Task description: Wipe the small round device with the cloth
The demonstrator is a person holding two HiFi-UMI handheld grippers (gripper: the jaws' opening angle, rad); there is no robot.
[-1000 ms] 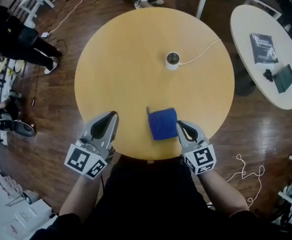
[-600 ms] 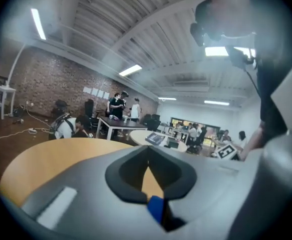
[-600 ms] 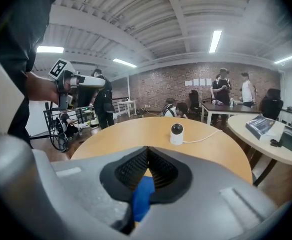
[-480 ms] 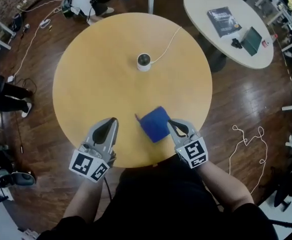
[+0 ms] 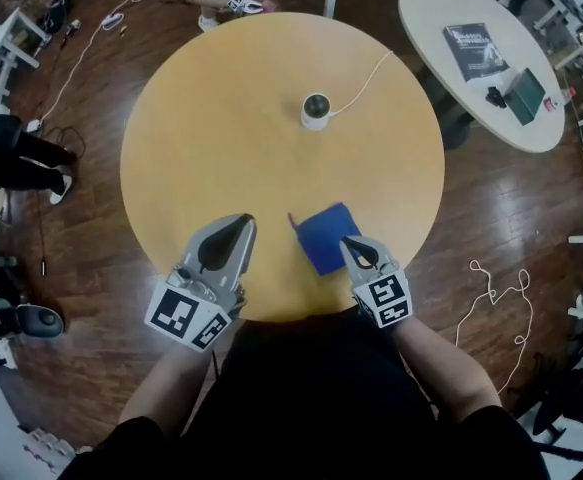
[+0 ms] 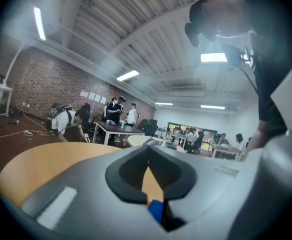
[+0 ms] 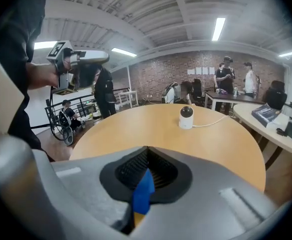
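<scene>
The small round white device (image 5: 315,110) stands on the round wooden table (image 5: 191,118) past its middle, a white cable (image 5: 363,80) running off behind it; the right gripper view shows the device (image 7: 186,117) straight ahead. A blue cloth (image 5: 324,236) lies flat near the table's front edge. My right gripper (image 5: 348,242) is shut, its tips at the cloth's near right edge, and blue cloth (image 7: 144,189) shows in the gap behind the tips. My left gripper (image 5: 243,220) is shut with nothing in it, over the table left of the cloth.
A second white table (image 5: 441,28) at the upper right carries a book (image 5: 474,51) and small items. Several people stand or crouch round the room's edges. Cords lie on the dark wooden floor (image 5: 491,278).
My right gripper has come down to the cloth's edge. The left gripper has shifted a little over the table. The head view has swung, so the table sits differently in the picture.
</scene>
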